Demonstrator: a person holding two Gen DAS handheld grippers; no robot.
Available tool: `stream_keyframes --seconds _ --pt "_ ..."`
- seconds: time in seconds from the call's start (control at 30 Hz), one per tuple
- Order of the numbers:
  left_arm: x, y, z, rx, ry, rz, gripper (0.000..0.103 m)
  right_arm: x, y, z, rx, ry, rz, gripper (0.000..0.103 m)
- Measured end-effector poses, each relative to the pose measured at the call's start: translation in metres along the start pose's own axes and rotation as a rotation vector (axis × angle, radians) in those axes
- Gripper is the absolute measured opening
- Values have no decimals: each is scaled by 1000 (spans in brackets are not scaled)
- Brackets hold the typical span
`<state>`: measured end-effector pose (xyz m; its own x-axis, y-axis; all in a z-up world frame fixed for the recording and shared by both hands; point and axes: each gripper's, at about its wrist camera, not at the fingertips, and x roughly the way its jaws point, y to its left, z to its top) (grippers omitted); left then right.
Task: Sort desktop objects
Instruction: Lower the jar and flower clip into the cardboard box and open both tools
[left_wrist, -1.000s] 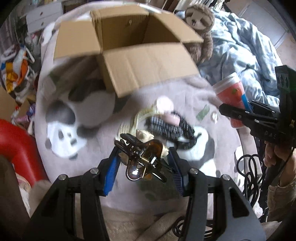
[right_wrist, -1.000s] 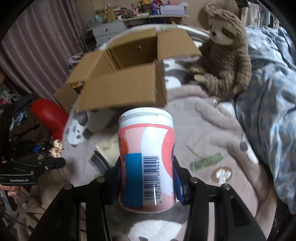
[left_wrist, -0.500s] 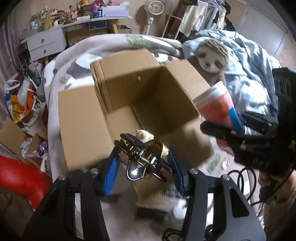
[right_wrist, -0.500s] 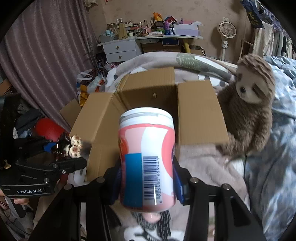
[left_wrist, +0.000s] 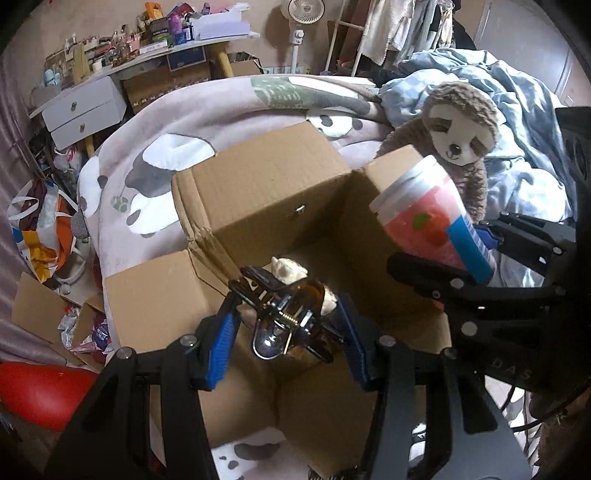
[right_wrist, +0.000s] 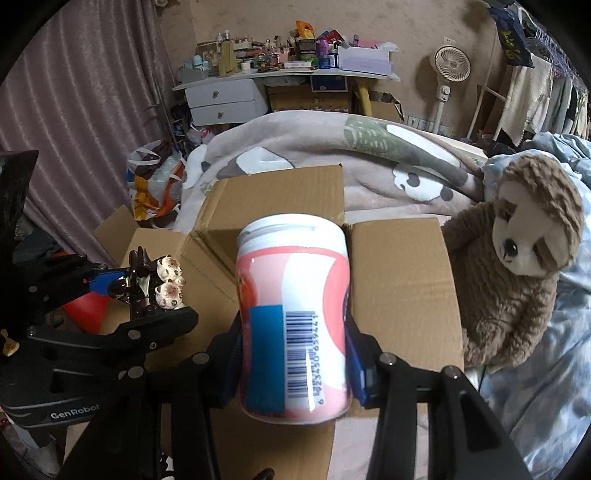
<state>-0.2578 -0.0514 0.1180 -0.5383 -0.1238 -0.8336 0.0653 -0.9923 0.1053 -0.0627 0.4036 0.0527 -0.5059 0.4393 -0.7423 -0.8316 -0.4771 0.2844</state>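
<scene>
The left hand-held gripper (left_wrist: 284, 332) clamped a hair clip (left_wrist: 286, 317) and the right hand-held gripper (right_wrist: 293, 354) gripped a jar (right_wrist: 293, 321), both hanging over the open cardboard box (left_wrist: 266, 192) below them, probably so each could drop straight in.

A panda-print blanket (right_wrist: 369, 162) covers the bed; on it, seemingly, sit an open cardboard box (left_wrist: 273, 206) and a plush sloth (right_wrist: 517, 258).

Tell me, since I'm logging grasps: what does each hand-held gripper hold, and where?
Left hand-held gripper: hair claw clip, pinched across its sides. Right hand-held gripper: pink canister, clamped around its lower body.
</scene>
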Motion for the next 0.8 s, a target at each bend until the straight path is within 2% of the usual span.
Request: stream_keyframes --seconds 0.47,0.57,0.7,0.8 --pt "42 14 10 12 71 88 50 43 6 18 -43 78 -34 48" --pt "47 17 13 4 75 79 50 48 3 18 -23 83 -36 48" --pt "50 25 11 -74 74 12 50 51 -1 17 -11 80 -71 49" --pt "51 25 9 -66 50 34 52 50 -3 17 -10 74 -55 54"
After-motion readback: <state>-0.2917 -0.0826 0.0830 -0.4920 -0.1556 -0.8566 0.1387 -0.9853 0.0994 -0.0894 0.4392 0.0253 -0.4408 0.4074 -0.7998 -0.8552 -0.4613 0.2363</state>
